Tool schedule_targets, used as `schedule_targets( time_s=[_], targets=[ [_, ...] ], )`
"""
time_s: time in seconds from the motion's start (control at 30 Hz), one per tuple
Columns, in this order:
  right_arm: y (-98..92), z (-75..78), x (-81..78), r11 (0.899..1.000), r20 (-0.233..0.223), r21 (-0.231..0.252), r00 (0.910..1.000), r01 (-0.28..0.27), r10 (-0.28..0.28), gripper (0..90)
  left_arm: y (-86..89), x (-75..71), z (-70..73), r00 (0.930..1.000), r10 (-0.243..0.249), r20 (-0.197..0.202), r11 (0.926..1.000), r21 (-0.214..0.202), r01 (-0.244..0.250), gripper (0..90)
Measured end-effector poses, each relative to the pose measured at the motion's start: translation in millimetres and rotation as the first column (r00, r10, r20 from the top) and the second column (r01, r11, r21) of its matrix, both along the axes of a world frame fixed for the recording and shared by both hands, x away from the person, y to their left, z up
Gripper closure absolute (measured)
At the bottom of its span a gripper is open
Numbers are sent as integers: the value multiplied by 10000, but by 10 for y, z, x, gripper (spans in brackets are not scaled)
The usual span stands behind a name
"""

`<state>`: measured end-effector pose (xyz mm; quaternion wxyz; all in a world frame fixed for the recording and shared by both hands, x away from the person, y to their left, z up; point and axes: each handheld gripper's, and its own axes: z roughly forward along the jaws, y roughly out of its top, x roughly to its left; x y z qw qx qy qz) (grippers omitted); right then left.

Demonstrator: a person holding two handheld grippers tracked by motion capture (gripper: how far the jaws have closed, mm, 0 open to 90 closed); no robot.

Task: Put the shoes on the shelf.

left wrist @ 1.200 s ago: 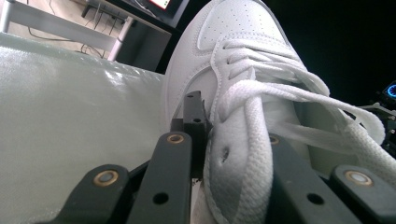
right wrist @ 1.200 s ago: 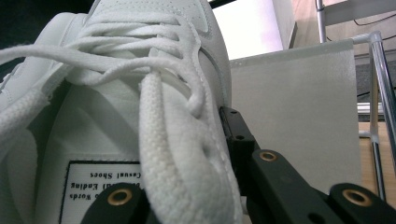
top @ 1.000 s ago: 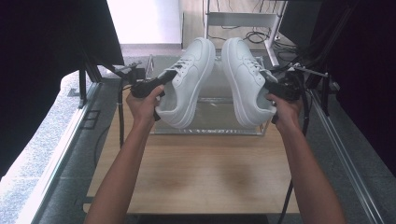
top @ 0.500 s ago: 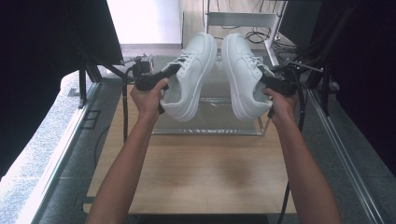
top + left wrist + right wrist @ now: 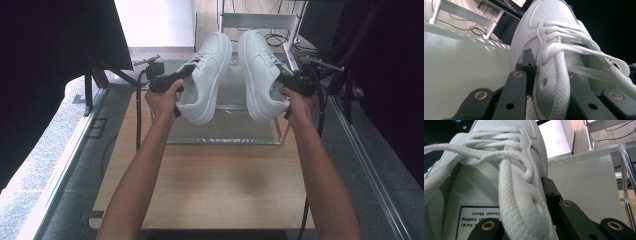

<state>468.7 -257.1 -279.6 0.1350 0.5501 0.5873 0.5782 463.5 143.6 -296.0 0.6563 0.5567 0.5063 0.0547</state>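
Nearest you lies the wooden surface (image 5: 210, 175), bare in front of the clear tray (image 5: 225, 135), which serves here as the landmark. Your forearms reach forward over the surface toward that tray. Above its left part, your left gripper (image 5: 186, 76) has its jaws clenched on the left sneaker (image 5: 207, 75); in the left gripper view the jaws pinch the lace-side upper of that sneaker (image 5: 554, 50), with one jaw outside against the eyelet panel. Above the tray's right part, your right gripper (image 5: 284, 76) grasps the right sneaker (image 5: 260, 72) the same way, its jaws closed on the laced edge by the opening (image 5: 506, 170), where a printed insole label (image 5: 477, 220) shows. Both white sneakers hang in the air over the tray, soles facing each other, close but apart, toes pointing away from you. Beyond the tray stands a white metal frame (image 5: 260, 20) with cables (image 5: 275, 37) under it.
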Motion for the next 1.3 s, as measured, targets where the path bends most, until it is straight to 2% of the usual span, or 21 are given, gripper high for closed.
schedule_targets(
  time_s=[0.2,0.4,0.57,0.63,0.77,0.97,1.1,1.3],
  targets=[
    [36,2,103,9999,-146,-40,9998,136,-137,864,3,102,10,9996,271,-57,9996,77,-271,817],
    [109,-6,233,9991,-374,-146,9985,389,-395,864,-11,222,25,9973,676,-293,9977,124,-673,816],
    [166,-8,322,9985,-520,-267,9975,473,-487,864,-19,291,32,9942,991,-415,9941,486,-971,816],
    [187,-4,348,9974,-474,-481,9973,536,-559,863,-18,308,32,9936,1022,-484,9934,573,-994,815],
    [209,-3,380,9975,-531,-465,9971,526,-551,863,-29,339,25,9934,1016,-541,9931,640,-981,815],
    [257,1,419,9951,-566,-772,9962,613,-658,862,-54,409,-20,9901,1109,-857,9924,625,-1057,815],
    [288,-23,460,9939,-621,-876,9954,668,-723,862,-78,438,9,9900,1130,-840,9909,830,-1061,815],
    [294,-45,539,9901,-767,-1030,9916,959,-1040,862,-114,508,52,9826,1290,-1338,9890,900,-1176,813]
  ],
)
